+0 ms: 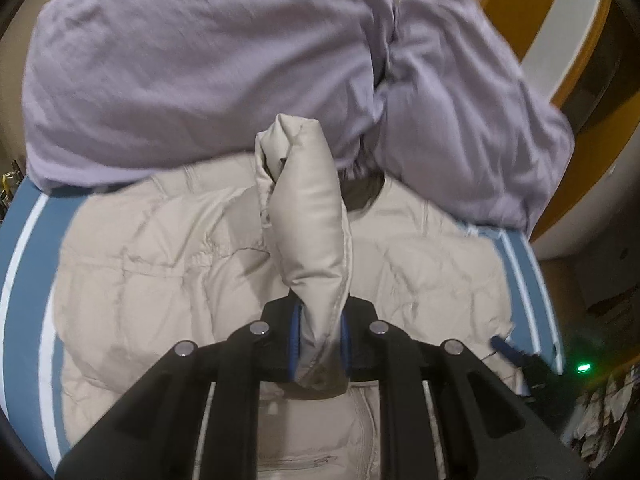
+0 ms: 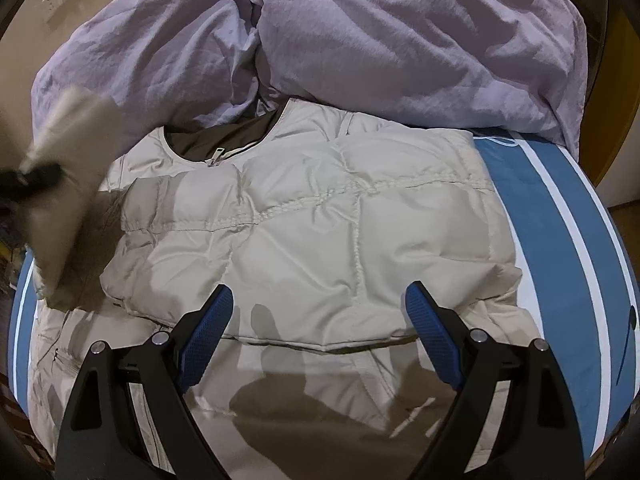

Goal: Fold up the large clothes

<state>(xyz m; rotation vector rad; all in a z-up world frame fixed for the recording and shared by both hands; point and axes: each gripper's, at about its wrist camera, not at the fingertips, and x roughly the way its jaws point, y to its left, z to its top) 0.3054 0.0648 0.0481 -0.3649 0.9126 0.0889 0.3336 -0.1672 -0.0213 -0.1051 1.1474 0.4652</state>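
Beige quilted fabric fills the left wrist view: a puffer jacket (image 1: 168,272) lies spread on a bed (image 1: 36,240) whose cover is blue with white stripes. The left gripper (image 1: 320,344) is clamped on a sleeve (image 1: 308,208) of the jacket, its blue pads (image 1: 295,340) pressed close on either side of the bunched cloth. The sleeve rises from the jaws in a puffy roll, above the jacket's body and toward the collar (image 1: 360,196), which shows a dark lining. Below the jaws a zipper (image 1: 366,428) runs down the jacket's front. Beyond the jacket a crumpled lilac duvet (image 1: 192,64) is heaped across the far side of the bed, touching the collar end. At the right edge part of the other gripper (image 1: 516,354) shows over the jacket's side, and a green light (image 1: 583,368) glows off the bed

From the right wrist view, the jacket (image 2: 320,224) lies with its collar (image 2: 224,136) away from the camera, the zip pull just under the dark neckline. One side has been folded over onto the body, leaving a straight edge across the near part. The right gripper (image 2: 318,312) hangs over that folded part with its blue pads (image 2: 208,336) spread wide and nothing between them; its shadow falls on the cloth beneath. At the far left, blurred, the left gripper (image 2: 36,176) holds the raised sleeve (image 2: 68,184) above the jacket's left side. The duvet (image 2: 400,40) lies behind the collar, and the bed (image 2: 560,240) shows to the right of the jacket
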